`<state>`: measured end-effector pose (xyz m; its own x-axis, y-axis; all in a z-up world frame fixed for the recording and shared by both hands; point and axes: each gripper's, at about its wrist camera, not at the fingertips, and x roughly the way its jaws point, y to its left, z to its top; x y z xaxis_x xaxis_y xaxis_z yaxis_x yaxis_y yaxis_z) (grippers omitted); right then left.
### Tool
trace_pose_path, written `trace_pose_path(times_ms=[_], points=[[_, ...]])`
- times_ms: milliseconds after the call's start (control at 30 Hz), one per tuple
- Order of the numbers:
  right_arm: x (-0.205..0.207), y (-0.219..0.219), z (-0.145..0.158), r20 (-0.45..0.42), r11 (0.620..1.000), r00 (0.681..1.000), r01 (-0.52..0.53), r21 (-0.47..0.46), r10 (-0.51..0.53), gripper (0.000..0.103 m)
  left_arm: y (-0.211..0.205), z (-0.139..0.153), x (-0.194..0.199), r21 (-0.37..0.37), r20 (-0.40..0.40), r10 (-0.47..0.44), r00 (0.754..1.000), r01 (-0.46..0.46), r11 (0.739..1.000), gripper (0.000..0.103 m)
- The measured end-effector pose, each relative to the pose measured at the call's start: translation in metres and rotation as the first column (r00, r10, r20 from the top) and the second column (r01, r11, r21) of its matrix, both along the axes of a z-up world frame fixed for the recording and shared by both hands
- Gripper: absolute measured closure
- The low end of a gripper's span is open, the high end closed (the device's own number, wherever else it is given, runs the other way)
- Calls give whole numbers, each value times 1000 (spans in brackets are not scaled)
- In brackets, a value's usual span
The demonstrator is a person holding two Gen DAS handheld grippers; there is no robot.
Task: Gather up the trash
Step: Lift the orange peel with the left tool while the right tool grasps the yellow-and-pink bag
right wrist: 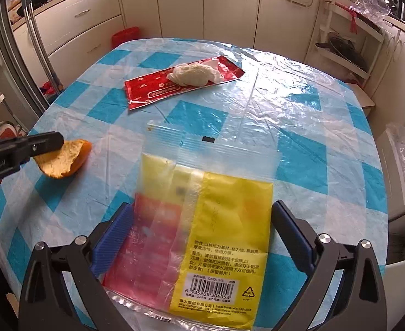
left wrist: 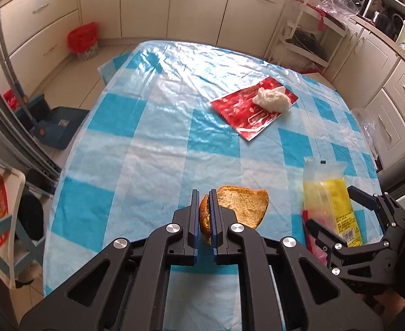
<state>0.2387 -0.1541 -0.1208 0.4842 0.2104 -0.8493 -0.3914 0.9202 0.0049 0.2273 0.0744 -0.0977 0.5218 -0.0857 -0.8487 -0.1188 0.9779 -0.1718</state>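
Note:
My left gripper [left wrist: 204, 207] is shut on the edge of an orange peel [left wrist: 243, 207] at the table's near side; the peel also shows in the right wrist view [right wrist: 64, 160], with the left gripper's fingers [right wrist: 37, 144] on it. My right gripper [right wrist: 202, 229] is open, its jaws on either side of a yellow and red plastic packet [right wrist: 210, 234]; the packet [left wrist: 329, 204] and the right gripper [left wrist: 337, 212] also show in the left wrist view. A red wrapper [left wrist: 252, 110] with a crumpled white tissue [left wrist: 271, 99] on it lies farther back, as in the right wrist view [right wrist: 158, 88] [right wrist: 194, 74].
The table wears a blue and white checked cloth [left wrist: 147, 138] under clear plastic. A red-lined bin [left wrist: 82, 41] stands on the floor by the far cabinets. A blue dustpan [left wrist: 56, 129] lies left of the table. A white shelf rack [left wrist: 310, 33] stands at the back right.

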Motion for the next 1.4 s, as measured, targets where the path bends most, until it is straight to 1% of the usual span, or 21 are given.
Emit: trace_pose_path(times_ms=[100, 167, 200, 267, 400, 467, 500, 567, 600, 633, 867, 933, 1000, 1033, 1067, 1100, 1167, 1233, 1267, 1300, 1400], points=[[-10, 0, 1, 7, 999, 999, -37, 3, 37, 10, -3, -5, -7, 13, -7, -1, 1000, 1, 1000, 96], [-16, -2, 3, 17, 998, 998, -58, 9, 58, 22, -6, -5, -9, 22, -4, -11, 1000, 11, 1000, 91], [-18, -4, 4, 21, 998, 998, -67, 12, 67, 25, -8, -6, -9, 30, -3, -16, 1000, 17, 999, 90], [-19, -8, 5, 27, 997, 997, -79, 19, 78, 37, -12, -7, -8, 41, -2, -25, 1000, 25, 999, 82], [-18, -14, 8, 30, 996, 996, -84, 37, 83, 50, -19, -8, -1, 59, 6, -36, 999, 35, 998, 75], [-19, -14, 11, 38, 994, 995, -93, 50, 91, 64, -22, -8, -1, 70, 11, -44, 999, 43, 997, 73], [-20, -14, 14, 43, 994, 995, -97, 56, 95, 67, -23, -8, 0, 77, 14, -48, 999, 47, 996, 73], [-20, -15, 18, 48, 993, 994, -98, 71, 95, 78, -26, -8, 0, 87, 17, -57, 998, 55, 995, 71], [-19, -17, 21, 51, 992, 995, -95, 80, 91, 81, -27, -8, 0, 90, 18, -60, 998, 59, 994, 70], [-19, -18, 22, 49, 992, 995, -92, 84, 88, 103, -27, -8, 0, 91, 20, -63, 998, 61, 994, 69], [-14, -28, 16, 14, 995, 997, -71, 74, 70, 102, -32, -9, 0, 105, 25, -82, 996, 79, 991, 61], [-13, -31, 17, 10, 995, 999, -51, 83, 51, 100, -33, -9, 0, 114, 25, -84, 996, 80, 990, 56], [-11, -33, 18, -1, 995, 999, -35, 98, 35, 58, -33, -9, -1, 116, 26, -83, 996, 79, 990, 54], [-11, -32, 20, 10, 995, 1000, -18, 99, 17, 16, -32, -9, -1, 115, 26, -81, 996, 78, 990, 53], [-14, -32, 23, 43, 995, 999, -8, 101, 4, 9, -31, -9, -1, 115, 25, -80, 996, 76, 990, 52], [-16, -29, 26, 64, 995, 998, -18, 95, 12, 9, -31, -9, -1, 114, 25, -78, 997, 74, 991, 52], [-17, -20, 24, 73, 998, 996, -49, 45, 46, 9, -30, -9, -2, 110, 25, -74, 997, 70, 991, 51], [-17, -14, 17, 77, 998, 996, -50, -23, 51, 9, -30, -9, -2, 114, 23, -72, 997, 69, 991, 49], [-16, -13, 13, 71, 998, 996, -46, -39, 48, 9, -29, -9, -2, 113, 22, -71, 997, 68, 991, 49], [-14, -16, 12, 70, 999, 997, -35, -32, 37, 9, -29, -9, -3, 112, 22, -70, 997, 67, 991, 48], [-11, -30, 25, 94, 999, 995, 12, 53, -17, 9, -28, -9, -2, 106, 19, -67, 998, 65, 992, 48]])
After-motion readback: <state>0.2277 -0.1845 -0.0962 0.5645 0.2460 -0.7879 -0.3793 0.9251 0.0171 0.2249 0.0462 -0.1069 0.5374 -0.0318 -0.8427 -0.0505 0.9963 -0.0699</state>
